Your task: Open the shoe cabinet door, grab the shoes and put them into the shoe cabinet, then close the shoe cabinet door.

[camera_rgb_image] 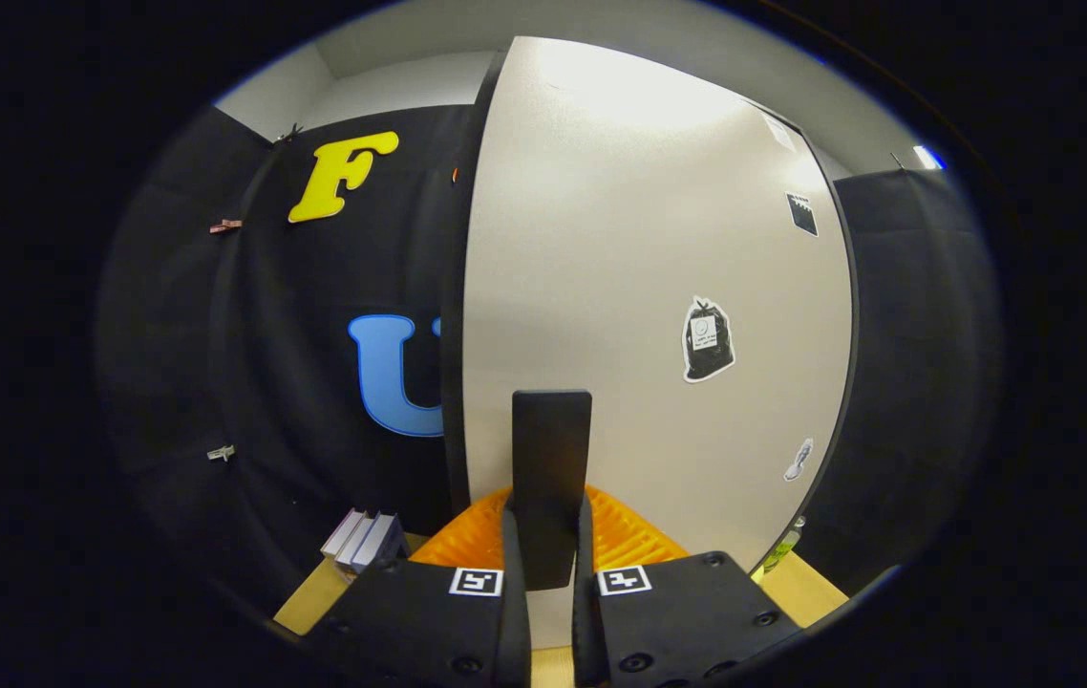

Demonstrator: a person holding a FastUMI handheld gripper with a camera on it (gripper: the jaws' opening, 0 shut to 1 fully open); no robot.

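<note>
- Gripper (551, 554) — you have both fingers pressed on the flat dark handle (551, 478) of the cabinet door; the handle stands upright between them, its top rising clear above the fingertips.
- Cabinet door (639, 306) — a pale, speckled panel with dark edging, directly behind the handle. It faces you squarely; whether it sits closed or a little ajar cannot be told from here.
- Stage of task, as a judgement: you are at a door step — either the opening pull or the final closing. The cabinet's inside is hidden, so whether shoes are already stowed cannot be told.
- Orange ribbed item (629, 535) — low against the foot of the door, just beyond the fingers on both sides of the handle. It may be one of the shoes; too little shows to say.
- Stickers on the door: a dark bag-shaped one (707, 340) to the right of the handle, a small pale one (799, 460) lower right of it, a dark square one (801, 212) near the door's upper right.
- Surface: a light wooden tabletop (309, 602) under the door's foot.
- Small stack of pale boxes (364, 540) — on the tabletop, left of the door.
- Green-yellow bottle (780, 549) — at the door's lower right corner, partly hidden.
- Room: black cloth wall (219, 315) to the left and right of the door, small clips pinned on it; a white ceiling (410, 86) above.
</note>
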